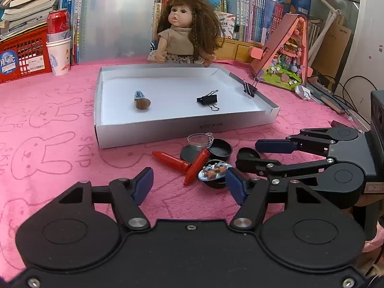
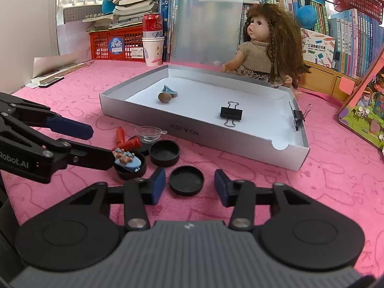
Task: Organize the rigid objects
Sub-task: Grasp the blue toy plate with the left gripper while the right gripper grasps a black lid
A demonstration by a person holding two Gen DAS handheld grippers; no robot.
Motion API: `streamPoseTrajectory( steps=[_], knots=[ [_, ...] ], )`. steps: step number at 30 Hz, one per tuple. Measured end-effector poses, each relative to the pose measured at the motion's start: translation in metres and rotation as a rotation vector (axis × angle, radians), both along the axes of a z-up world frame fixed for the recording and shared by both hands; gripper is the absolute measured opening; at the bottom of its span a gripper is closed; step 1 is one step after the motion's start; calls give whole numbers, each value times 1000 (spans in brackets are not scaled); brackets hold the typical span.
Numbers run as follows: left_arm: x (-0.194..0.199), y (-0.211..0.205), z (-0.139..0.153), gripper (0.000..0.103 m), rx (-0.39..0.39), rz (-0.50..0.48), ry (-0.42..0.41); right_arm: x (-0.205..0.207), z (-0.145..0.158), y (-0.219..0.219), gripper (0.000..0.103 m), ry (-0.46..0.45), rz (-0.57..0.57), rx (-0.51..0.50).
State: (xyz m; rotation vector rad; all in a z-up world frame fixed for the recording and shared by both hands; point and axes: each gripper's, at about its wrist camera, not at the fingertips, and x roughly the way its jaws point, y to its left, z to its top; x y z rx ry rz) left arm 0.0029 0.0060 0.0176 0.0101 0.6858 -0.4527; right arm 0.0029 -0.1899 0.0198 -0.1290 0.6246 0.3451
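A shallow white box (image 1: 153,132) (image 2: 240,139) holds a brown nut with a blue piece (image 1: 142,102) (image 2: 165,96) and a black binder clip (image 1: 208,100) (image 2: 231,114). In front of it lie two red crayons (image 1: 182,163) (image 2: 124,140), black round lids (image 1: 219,147) (image 2: 164,152), a clear cup (image 1: 200,140) (image 2: 148,133) and a blue bear charm on a black lid (image 1: 213,171) (image 2: 127,159). My left gripper (image 1: 189,182) is open with the charm between its fingers. My right gripper (image 2: 189,186) (image 1: 247,154) is open around a black lid (image 2: 186,180).
A doll (image 1: 189,24) (image 2: 271,43) sits behind the box. A second clip (image 1: 249,88) (image 2: 298,117) grips the box's right wall. A red crate (image 1: 21,55), cups with a can (image 1: 58,48), books and a toy house (image 1: 285,55) ring the pink cloth.
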Motion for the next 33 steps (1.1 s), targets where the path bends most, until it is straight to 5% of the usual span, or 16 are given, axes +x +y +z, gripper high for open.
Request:
streamPoseTrajectory(
  steps=[4, 22, 33],
  knots=[
    [1, -3, 0, 55, -2, -8, 8, 0, 1, -2, 38, 0, -20, 7],
    [-2, -24, 2, 37, -8, -67, 11, -3, 2, -21, 37, -13, -115, 37],
    [2, -42, -2, 36, 48, -65, -39, -5, 0, -28, 38, -6, -144, 53]
  ],
)
